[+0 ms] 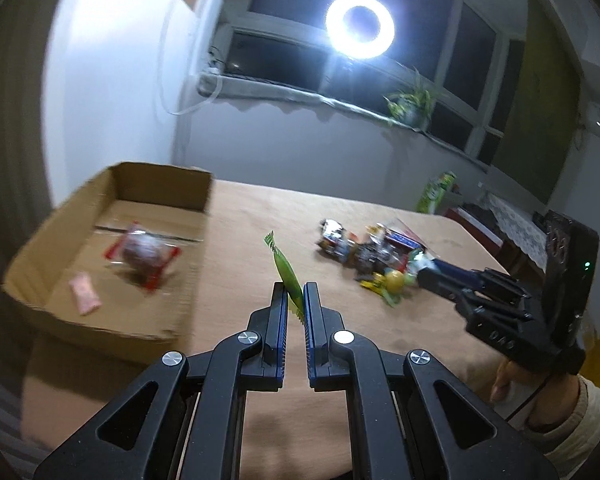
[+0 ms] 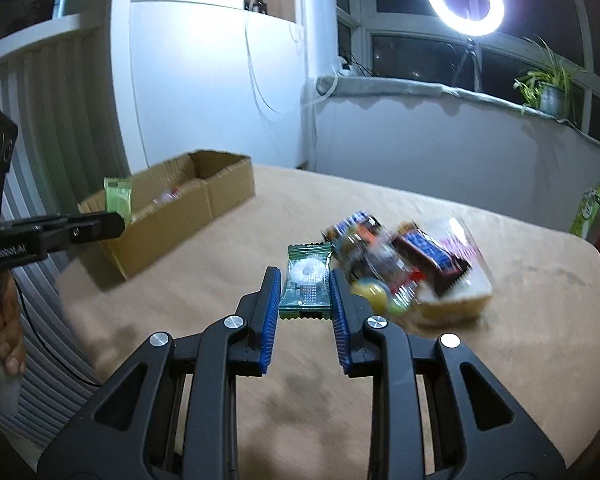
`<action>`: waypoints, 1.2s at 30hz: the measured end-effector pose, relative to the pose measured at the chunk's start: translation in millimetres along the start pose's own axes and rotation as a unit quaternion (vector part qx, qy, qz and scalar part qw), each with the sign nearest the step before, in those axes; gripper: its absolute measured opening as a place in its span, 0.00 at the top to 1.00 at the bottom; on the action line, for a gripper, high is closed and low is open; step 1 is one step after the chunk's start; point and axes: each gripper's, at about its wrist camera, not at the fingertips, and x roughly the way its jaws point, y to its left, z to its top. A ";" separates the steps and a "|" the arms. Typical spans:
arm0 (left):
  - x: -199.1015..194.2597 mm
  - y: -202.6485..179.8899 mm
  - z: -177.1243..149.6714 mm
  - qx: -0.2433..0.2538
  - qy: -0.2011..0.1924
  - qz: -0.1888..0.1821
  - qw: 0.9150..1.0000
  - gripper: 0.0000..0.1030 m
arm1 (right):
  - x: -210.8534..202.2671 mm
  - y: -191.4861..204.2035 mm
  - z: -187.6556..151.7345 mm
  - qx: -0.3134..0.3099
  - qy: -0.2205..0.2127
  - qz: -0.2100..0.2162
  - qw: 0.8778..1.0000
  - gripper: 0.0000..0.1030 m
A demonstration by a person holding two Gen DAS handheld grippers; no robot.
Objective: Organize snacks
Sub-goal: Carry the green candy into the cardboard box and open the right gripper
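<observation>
- Left gripper (image 1: 295, 289) clamps a light-green snack packet (image 1: 287, 276) beside the cardboard box (image 1: 100, 320).
- Right gripper (image 2: 305, 280), fingers parted, straddles a dark-green candy packet (image 2: 306, 280) on the table (image 2: 540, 320).

Left gripper (image 1: 295, 294) pinches a green packet (image 1: 286, 270) beside the cardboard box (image 1: 100, 320).

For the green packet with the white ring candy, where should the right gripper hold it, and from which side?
Grip the green packet across its two long side edges, coming from above and from the near end. It lies flat on the table, and the right gripper, open, already straddles it.
</observation>
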 end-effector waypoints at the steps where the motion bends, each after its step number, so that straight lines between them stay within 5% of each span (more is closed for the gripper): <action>1: -4.6 7.2 0.7 -0.004 -0.004 0.008 1.000 0.94 | 1.8 4.4 5.0 -0.002 -0.003 0.005 1.000 0.75; 12: -22.7 66.0 10.0 -0.023 -0.022 0.089 0.996 0.94 | 39.1 79.1 47.6 -0.056 -0.017 0.068 0.996 0.75; 24: 13.5 120.8 18.3 -0.035 0.001 0.122 0.992 0.91 | 129.0 161.2 109.3 -0.105 -0.029 0.138 0.984 0.74; 25: 16.2 121.8 18.6 -0.033 0.008 0.131 0.991 0.87 | 139.7 163.2 110.6 -0.105 -0.028 0.136 0.985 0.70; 26: 16.2 120.5 18.9 -0.029 0.010 0.143 0.989 0.75 | 152.4 164.0 109.6 -0.106 -0.013 0.133 0.985 0.48; 27: 15.2 119.1 19.0 -0.024 0.009 0.154 0.988 0.62 | 165.1 163.0 107.4 -0.101 0.010 0.128 0.987 0.40; 28: 12.7 117.2 18.9 -0.019 0.003 0.165 0.986 0.35 | 165.9 158.7 104.7 -0.094 0.010 0.127 0.987 0.40; 29: 8.6 114.9 18.9 -0.011 -0.007 0.176 0.984 0.24 | 162.7 154.1 100.4 -0.083 0.001 0.127 0.988 0.39; 36: -5.6 107.0 26.3 0.013 -0.019 0.202 0.979 0.24 | 139.4 135.6 78.8 -0.067 -0.006 0.092 0.993 0.27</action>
